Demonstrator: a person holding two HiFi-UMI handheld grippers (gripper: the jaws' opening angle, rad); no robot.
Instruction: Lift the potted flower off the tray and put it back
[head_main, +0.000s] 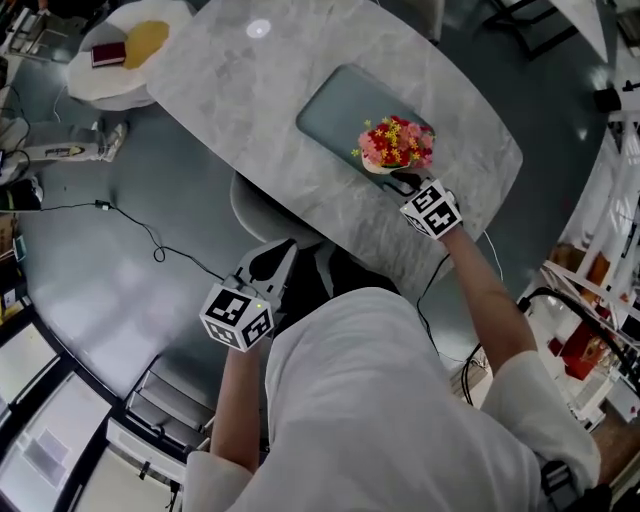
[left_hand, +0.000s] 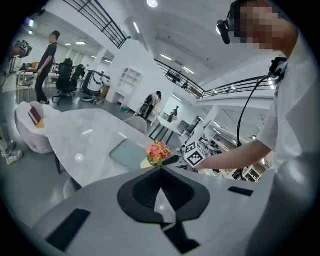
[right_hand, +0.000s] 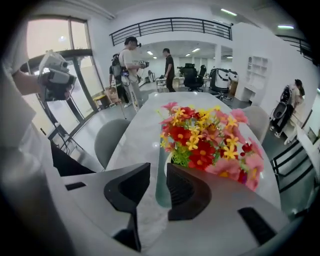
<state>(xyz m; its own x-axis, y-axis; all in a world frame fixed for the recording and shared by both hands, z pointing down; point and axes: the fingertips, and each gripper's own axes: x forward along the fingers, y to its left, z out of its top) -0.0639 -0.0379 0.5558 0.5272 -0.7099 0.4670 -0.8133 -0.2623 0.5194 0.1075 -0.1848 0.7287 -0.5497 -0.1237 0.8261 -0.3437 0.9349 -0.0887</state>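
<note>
The potted flower (head_main: 397, 143), red, pink and yellow blooms in a white pot, stands on the near right corner of the grey tray (head_main: 340, 105) on the marble table (head_main: 240, 70). My right gripper (head_main: 405, 183) is just short of the pot, pointing steeply down. In the right gripper view its jaws (right_hand: 158, 170) are open, with only the tray's edge and marble between them; the flower (right_hand: 210, 140) rises just beyond the right jaw. My left gripper (head_main: 278, 252) hangs off the table's near edge, shut (left_hand: 161, 169) and empty. The flower (left_hand: 158, 152) shows far beyond it.
A grey chair (head_main: 255, 215) is tucked under the table's near edge beside my left gripper. A white seat (head_main: 110, 70) holding a red book stands at the far left. A cable (head_main: 150, 240) runs across the floor. People (right_hand: 131, 65) stand in the room beyond the table.
</note>
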